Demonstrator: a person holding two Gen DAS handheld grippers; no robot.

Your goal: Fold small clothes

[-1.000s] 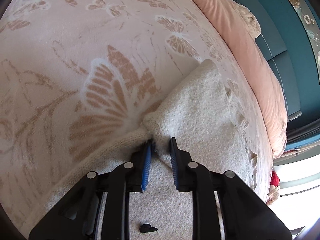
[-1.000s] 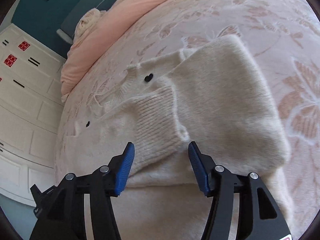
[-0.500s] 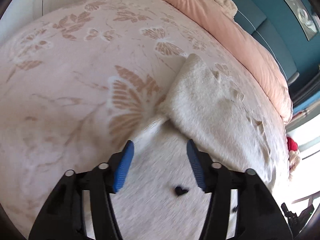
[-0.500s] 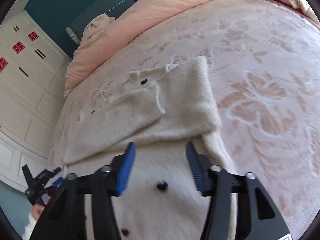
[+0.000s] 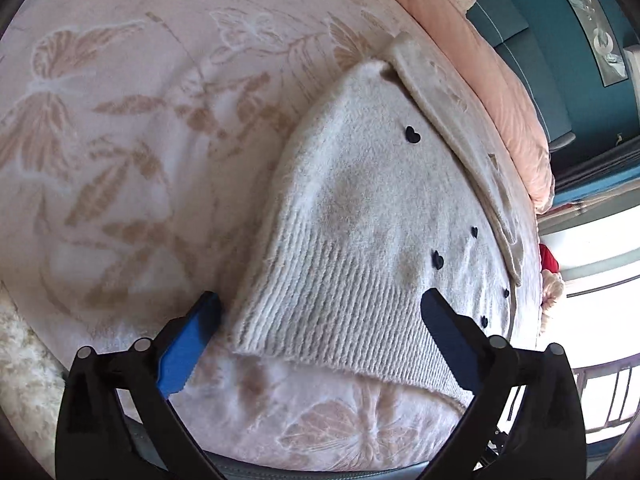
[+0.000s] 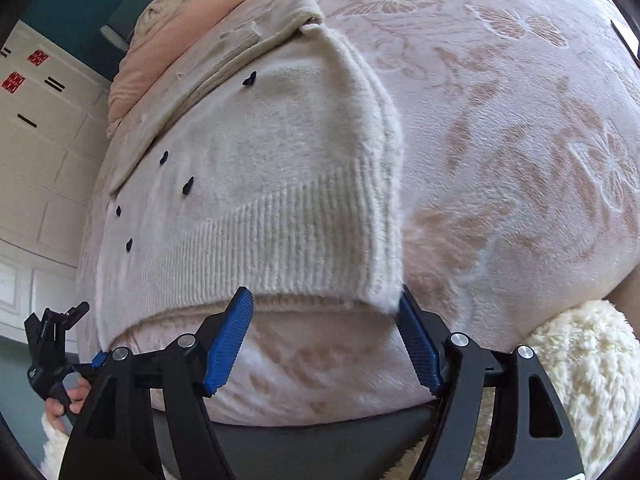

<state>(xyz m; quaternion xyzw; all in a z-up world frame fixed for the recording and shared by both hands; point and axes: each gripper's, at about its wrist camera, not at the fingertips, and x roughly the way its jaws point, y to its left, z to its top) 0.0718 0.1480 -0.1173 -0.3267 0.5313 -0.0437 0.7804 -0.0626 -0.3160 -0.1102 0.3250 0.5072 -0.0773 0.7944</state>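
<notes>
- The cream sweater [image 5: 372,216] is laid flat on the floral bedspread [image 5: 120,128], its ribbed hem nearest the bed edge.
- The left gripper [image 5: 320,312] and right gripper [image 6: 326,312] are held spread, nothing grasped, 1 at each hem corner, presumably for lifting.

both wrist cameras look close and low across the bed [image 5: 120,160], sharing the sweater [image 5: 360,220] [image 6: 280,168], which fills 12 o'clock in each view.
</notes>
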